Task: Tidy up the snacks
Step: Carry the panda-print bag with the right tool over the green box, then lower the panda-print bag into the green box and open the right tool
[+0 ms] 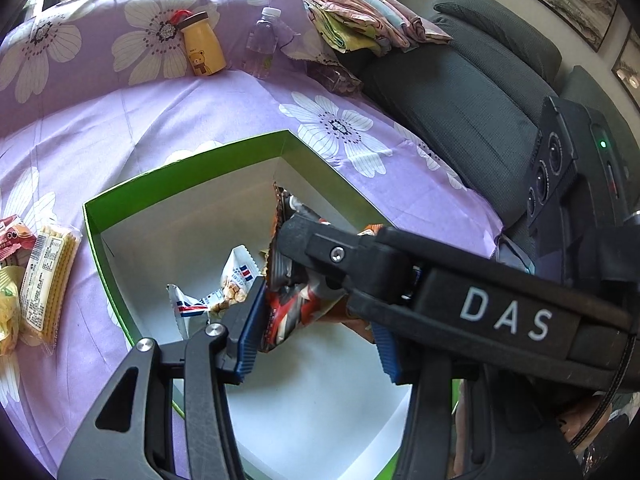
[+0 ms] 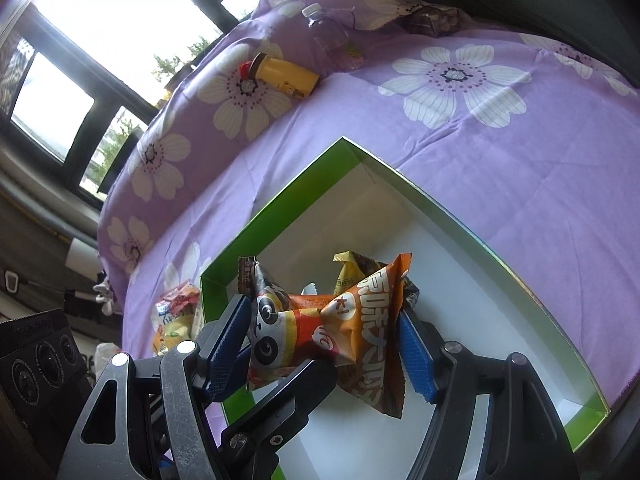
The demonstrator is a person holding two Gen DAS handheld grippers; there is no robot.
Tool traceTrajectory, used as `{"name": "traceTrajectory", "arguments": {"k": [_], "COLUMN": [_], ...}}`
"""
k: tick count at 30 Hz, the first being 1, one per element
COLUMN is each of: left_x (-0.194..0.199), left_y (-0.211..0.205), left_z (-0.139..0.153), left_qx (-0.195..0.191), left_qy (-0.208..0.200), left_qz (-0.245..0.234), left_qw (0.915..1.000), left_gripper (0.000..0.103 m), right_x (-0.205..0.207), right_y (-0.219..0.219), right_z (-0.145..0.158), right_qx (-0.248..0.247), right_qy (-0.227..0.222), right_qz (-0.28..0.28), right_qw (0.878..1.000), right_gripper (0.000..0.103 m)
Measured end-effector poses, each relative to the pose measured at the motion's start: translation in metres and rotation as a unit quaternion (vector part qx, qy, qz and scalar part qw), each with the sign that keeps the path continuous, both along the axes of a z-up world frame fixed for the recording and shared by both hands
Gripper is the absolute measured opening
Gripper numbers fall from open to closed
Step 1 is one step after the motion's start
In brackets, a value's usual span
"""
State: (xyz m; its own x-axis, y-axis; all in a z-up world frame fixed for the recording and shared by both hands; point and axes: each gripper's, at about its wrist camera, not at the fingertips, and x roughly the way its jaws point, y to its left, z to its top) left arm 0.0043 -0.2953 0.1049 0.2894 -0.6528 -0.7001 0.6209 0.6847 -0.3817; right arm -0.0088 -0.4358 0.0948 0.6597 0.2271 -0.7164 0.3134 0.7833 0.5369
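A green box with a white inside [image 1: 188,184] [image 2: 460,224] lies open on the purple flowered cloth. My right gripper [image 2: 324,340] is shut on an orange panda snack packet [image 2: 320,332] and holds it over the box. In the left wrist view the same packet [image 1: 292,304] sits between my left gripper's blue pads [image 1: 250,328], with the right gripper's finger across it. My left gripper [image 1: 316,332] also closes on the packet. A white snack packet [image 1: 224,292] lies in the box, and a yellow one [image 2: 348,272] shows behind the held packet.
More snack packets [image 1: 44,280] [image 2: 176,312] lie on the cloth left of the box. A yellow bear bottle [image 1: 202,44] [image 2: 286,74] and a clear water bottle [image 1: 262,40] [image 2: 332,36] stand at the back. A grey sofa [image 1: 472,92] is to the right.
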Motion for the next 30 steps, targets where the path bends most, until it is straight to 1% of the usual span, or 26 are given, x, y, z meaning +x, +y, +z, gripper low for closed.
{"name": "traceTrajectory", "arguments": {"k": [15,21,27,30], "left_x": [0.007,0.004,0.016,0.022], "left_y": [-0.006,-0.005,0.005,0.01], "left_z": [-0.007,-0.004,-0.006,-0.003], "left_qx": [0.005,0.011,0.003,0.002], "left_qy": [0.012,0.003,0.018,0.016], "left_qz": [0.001,0.004,0.026,0.038], "left_qw": [0.9999,0.9999,0.9995,0.9991], "left_gripper": [0.048,0.048,0.047,0.047], "right_x": [0.001,0.001,0.008,0.017], "right_y": [-0.01,-0.006,-0.002,0.003], "right_z": [-0.009,-0.006,-0.002,0.0], "right_qx": [0.017,0.012,0.01,0.011], "right_qy": [0.007,0.004,-0.002,-0.008], "right_qz": [-0.008,-0.004,0.008,0.016], "right_qw": [1.0,1.0,1.0,1.0], "right_gripper": [0.073,0.073,0.073,0.073]}}
